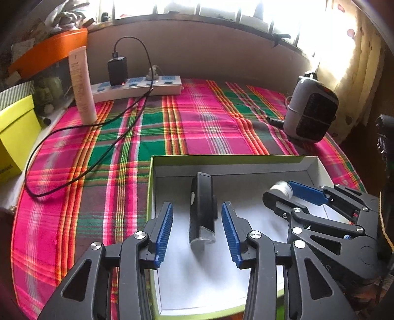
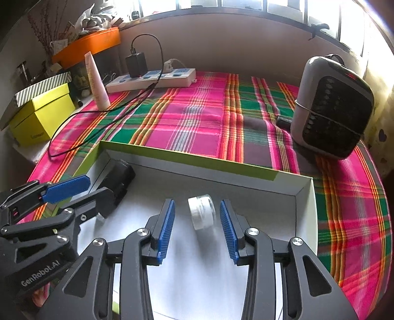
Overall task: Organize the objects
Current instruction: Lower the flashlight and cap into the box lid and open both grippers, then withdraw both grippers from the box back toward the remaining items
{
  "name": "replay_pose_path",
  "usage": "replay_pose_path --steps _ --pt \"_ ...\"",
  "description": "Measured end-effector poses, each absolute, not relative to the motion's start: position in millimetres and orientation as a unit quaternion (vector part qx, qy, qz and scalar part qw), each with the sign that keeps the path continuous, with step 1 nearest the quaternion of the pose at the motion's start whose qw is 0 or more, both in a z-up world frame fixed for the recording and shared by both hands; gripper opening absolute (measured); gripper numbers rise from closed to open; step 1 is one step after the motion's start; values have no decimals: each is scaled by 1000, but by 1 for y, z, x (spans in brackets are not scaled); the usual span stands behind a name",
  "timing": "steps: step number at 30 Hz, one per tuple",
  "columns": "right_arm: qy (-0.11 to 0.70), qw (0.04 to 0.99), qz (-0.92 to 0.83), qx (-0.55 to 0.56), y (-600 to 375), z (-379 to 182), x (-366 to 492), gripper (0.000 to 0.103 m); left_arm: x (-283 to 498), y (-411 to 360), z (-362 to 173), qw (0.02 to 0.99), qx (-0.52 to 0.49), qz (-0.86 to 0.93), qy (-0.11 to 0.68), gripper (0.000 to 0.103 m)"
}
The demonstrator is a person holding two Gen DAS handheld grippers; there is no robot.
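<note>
With both grippers spread, left (image 1: 197, 232) over the torch (image 1: 202, 209), right (image 2: 197, 230) over the jar (image 2: 202, 211), I'd lift straight, clearing the box (image 2: 305, 204) walls.

Plaid cloth (image 2: 197, 128); power strip (image 2: 152, 80) at back; heater (image 2: 332, 108) right; tube (image 2: 97, 81) upright left.

Daylight poured through the window (image 1: 221, 9) behind my surface and blew it out to pure white in both views, washing the curtain (image 1: 349, 49) in glare. The plaid cloth (image 2: 197, 123) stayed bright and sharp. Fisheye bending curved every edge, and the corners fell dark. The small jar (image 2: 202, 211) looked soft and smeared.
</note>
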State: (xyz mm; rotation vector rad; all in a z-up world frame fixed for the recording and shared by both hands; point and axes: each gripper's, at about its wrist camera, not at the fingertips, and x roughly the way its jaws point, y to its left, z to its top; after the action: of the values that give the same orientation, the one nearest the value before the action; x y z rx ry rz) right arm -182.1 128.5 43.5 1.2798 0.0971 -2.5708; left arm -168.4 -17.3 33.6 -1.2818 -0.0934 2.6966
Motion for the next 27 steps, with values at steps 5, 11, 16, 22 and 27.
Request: replay_pose_path --steps 5,11,16,22,27 --pt "28 134 -888 439 131 47 -176 39 -157 -20 41 76 -419 904 -35 40" --pt "13 134 -892 432 135 54 -163 39 -146 -22 45 76 -414 906 -38 40" --pt "10 129 -897 422 139 59 -151 39 -135 -25 49 77 -407 909 -38 41" --pt "3 123 -903 412 146 63 -134 39 -118 -30 53 76 -401 912 -48 41" --pt "1 122 -907 403 149 68 -120 40 -104 -31 55 81 -396 913 -50 41"
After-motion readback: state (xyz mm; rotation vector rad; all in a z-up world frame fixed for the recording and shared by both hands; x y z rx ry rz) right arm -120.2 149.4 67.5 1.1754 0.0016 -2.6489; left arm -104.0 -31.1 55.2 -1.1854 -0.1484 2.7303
